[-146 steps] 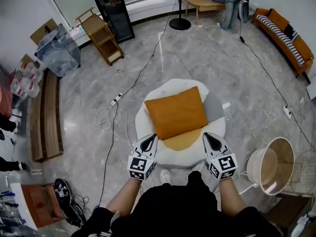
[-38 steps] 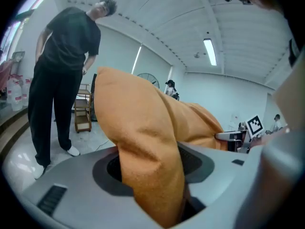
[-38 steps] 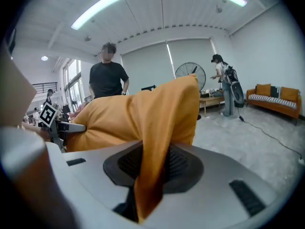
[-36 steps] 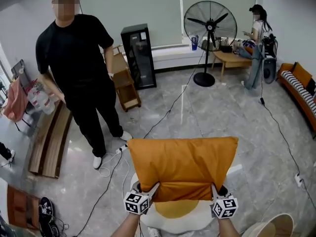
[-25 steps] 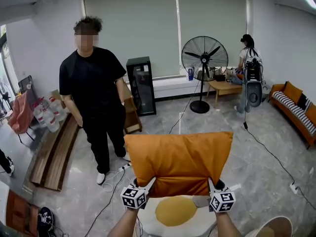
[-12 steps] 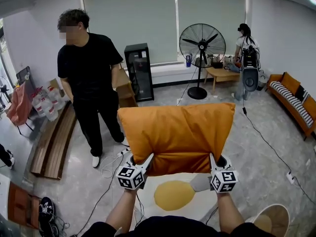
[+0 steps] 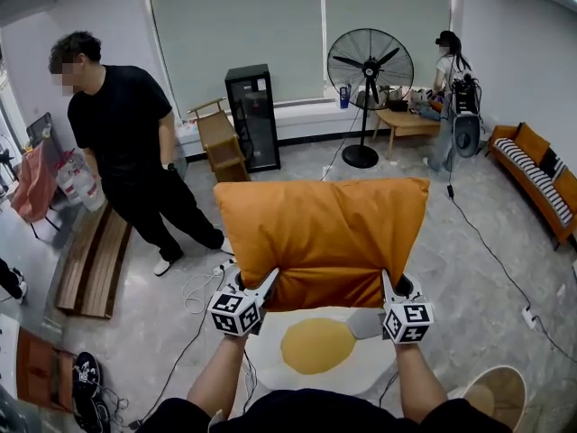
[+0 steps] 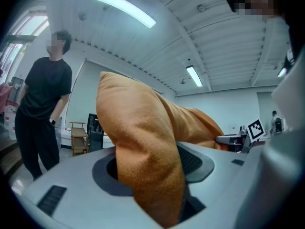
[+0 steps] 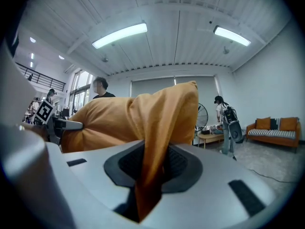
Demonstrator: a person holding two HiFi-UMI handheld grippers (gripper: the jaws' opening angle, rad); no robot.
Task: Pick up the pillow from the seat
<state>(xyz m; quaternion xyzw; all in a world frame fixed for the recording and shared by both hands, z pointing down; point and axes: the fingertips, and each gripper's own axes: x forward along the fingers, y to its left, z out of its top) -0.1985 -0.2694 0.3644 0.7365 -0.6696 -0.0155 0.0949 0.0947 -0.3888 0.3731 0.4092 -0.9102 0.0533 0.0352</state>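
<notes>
The orange pillow (image 7: 320,237) hangs upright in the air, clear of the seat (image 7: 269,361), a round white cushion with a yellow patch in its middle that lies directly below it. The 2 claws carry it by its bottom corners. The left claw (image 7: 263,287) grips the lower left corner: in the left gripper view a thick bunch of orange fabric fills the gap between its pads, so the jaws stand partly apart around it. The right claw (image 7: 388,284) grips the lower right corner, its jaws narrow and pinched on a thin fold of the cover. Both point roughly level, away from the person. Beyond the pillow, a person in black (image 7: 122,142) stands on the grey floor, near a black cabinet (image 7: 251,115) and a standing fan (image 7: 370,63).
</notes>
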